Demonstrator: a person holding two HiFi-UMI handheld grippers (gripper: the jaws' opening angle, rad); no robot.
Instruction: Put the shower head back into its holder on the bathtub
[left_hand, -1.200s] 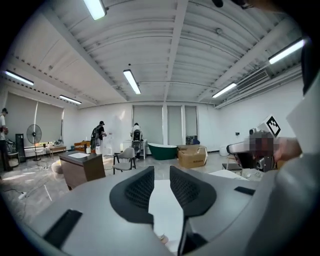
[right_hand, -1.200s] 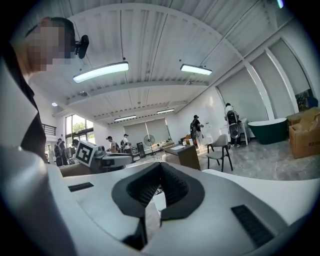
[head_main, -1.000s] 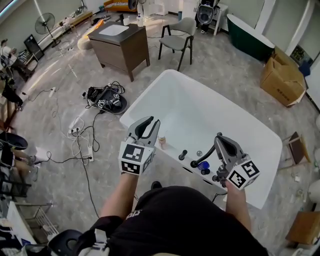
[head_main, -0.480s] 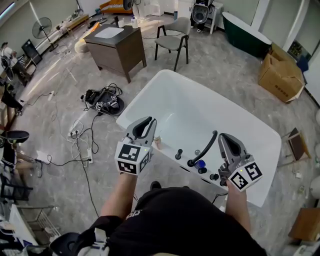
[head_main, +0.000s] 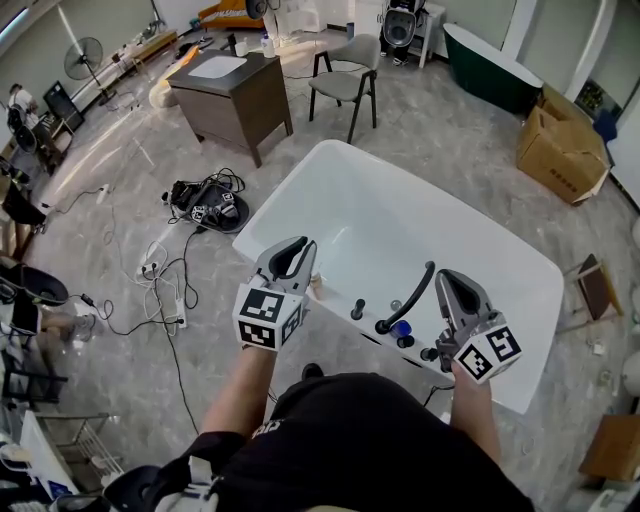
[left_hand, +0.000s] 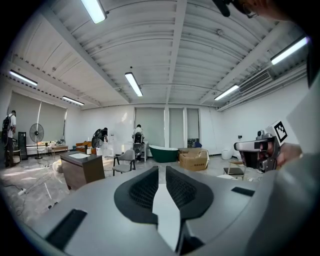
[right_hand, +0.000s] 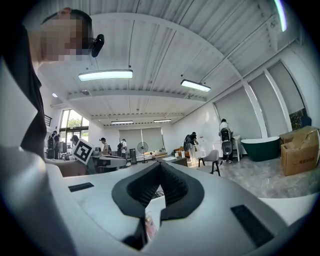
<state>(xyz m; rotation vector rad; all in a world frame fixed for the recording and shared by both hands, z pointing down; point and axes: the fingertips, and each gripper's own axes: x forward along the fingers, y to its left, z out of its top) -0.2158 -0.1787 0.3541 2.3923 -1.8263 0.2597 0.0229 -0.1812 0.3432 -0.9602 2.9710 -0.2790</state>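
Note:
The black shower head (head_main: 412, 293) stands slanted on the near rim of the white bathtub (head_main: 450, 205), its lower end among black knobs (head_main: 357, 310) and a blue piece (head_main: 400, 327). My right gripper (head_main: 443, 275) hovers just right of it, apart from it, shut with nothing between the pads (right_hand: 160, 163). My left gripper (head_main: 298, 245) is over the rim further left, also shut and empty (left_hand: 161, 167). Both grippers point roughly level across the tub.
A brown cabinet (head_main: 235, 90) and a grey chair (head_main: 345, 85) stand beyond the tub. Cables and a black bundle (head_main: 205, 200) lie on the floor to the left. A cardboard box (head_main: 560, 150) and a dark green tub (head_main: 495, 60) are at the back right.
The shower head was close under the right gripper's jaws; now it stands apart, to their left. The left gripper's jaws have closed from a slight gap.

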